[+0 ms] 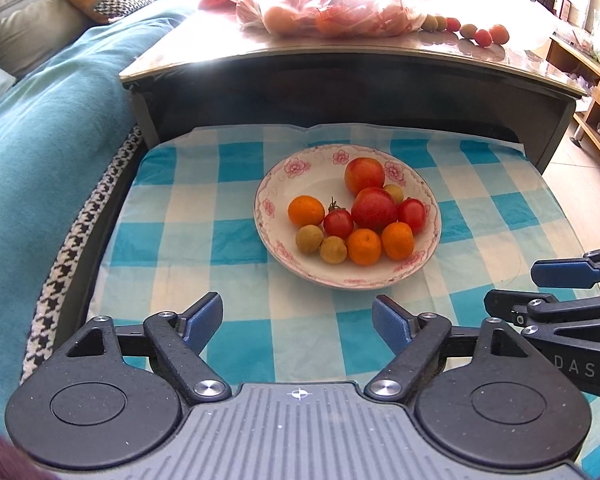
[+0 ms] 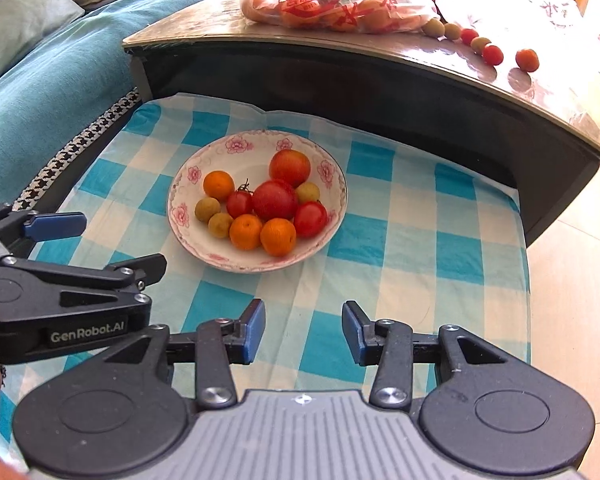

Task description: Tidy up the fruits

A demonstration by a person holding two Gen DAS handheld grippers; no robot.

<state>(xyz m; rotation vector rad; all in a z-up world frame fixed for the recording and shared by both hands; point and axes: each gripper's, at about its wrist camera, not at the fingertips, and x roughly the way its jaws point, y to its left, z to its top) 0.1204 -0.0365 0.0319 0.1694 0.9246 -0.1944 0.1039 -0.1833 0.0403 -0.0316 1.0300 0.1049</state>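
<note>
A white bowl with pink flowers (image 1: 272, 184) (image 2: 184, 184) sits on a blue-checked cloth and holds several fruits: apples (image 1: 374, 209) (image 2: 275, 199), oranges (image 1: 306, 211) (image 2: 218, 185), tomatoes (image 1: 338, 223) (image 2: 310, 219) and small yellow-green fruits (image 1: 309, 239) (image 2: 207, 209). My left gripper (image 1: 297, 322) is open and empty, short of the bowl. My right gripper (image 2: 303, 330) is open and empty, also short of the bowl. Each gripper shows at the edge of the other's view: the right gripper (image 1: 540, 286), the left gripper (image 2: 100, 240).
A dark coffee table (image 1: 340, 60) (image 2: 340, 60) stands behind the cloth. On it lie a plastic bag of fruit (image 1: 332, 8) (image 2: 332, 0) and several loose small fruits (image 1: 483, 36) (image 2: 492, 54). A teal-covered sofa (image 1: 52, 112) is at left. Tiled floor (image 2: 572, 280) is at right.
</note>
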